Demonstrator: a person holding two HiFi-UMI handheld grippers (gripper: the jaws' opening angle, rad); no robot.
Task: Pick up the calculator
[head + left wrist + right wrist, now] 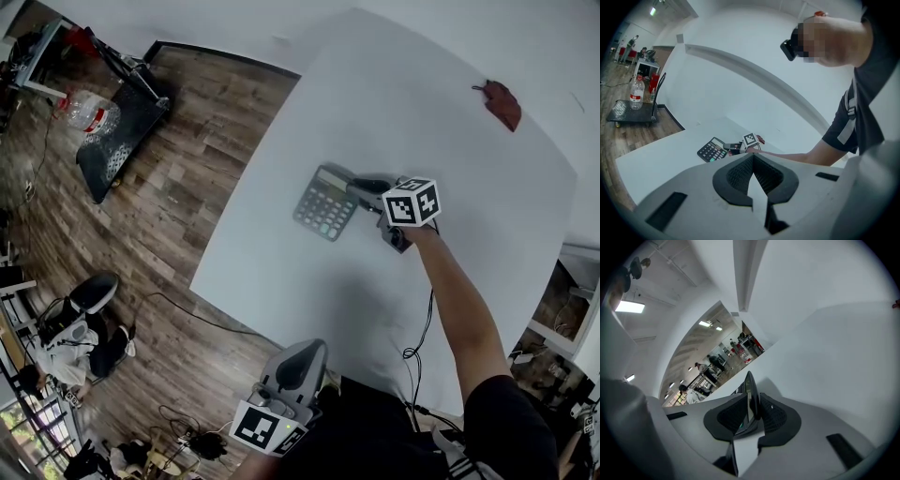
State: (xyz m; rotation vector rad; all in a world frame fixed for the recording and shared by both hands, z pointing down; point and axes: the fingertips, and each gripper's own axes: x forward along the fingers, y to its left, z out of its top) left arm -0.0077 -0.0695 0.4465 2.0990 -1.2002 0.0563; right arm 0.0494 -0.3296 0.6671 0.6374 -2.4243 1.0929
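Note:
A grey calculator (pixel 325 202) with dark keys lies near the middle of the white table (pixel 412 103). My right gripper (pixel 364 187) is at its right edge and shut on it. In the right gripper view the calculator (pixel 750 392) shows edge-on, pinched between the two black pads. I cannot tell whether it is off the table surface. My left gripper (pixel 302 352) hangs off the table's near edge, well short of the calculator, shut with nothing in it. From the left gripper view (pixel 753 158) the calculator (pixel 711 150) and the right gripper (pixel 740 146) show far ahead.
A dark red object (pixel 502 103) lies near the table's far right edge. To the left is wooden floor with a black cart (pixel 117 141) carrying a water bottle (pixel 92 112). Cables (pixel 187 314) run under the table's near edge. A seated person (pixel 80 342) is at lower left.

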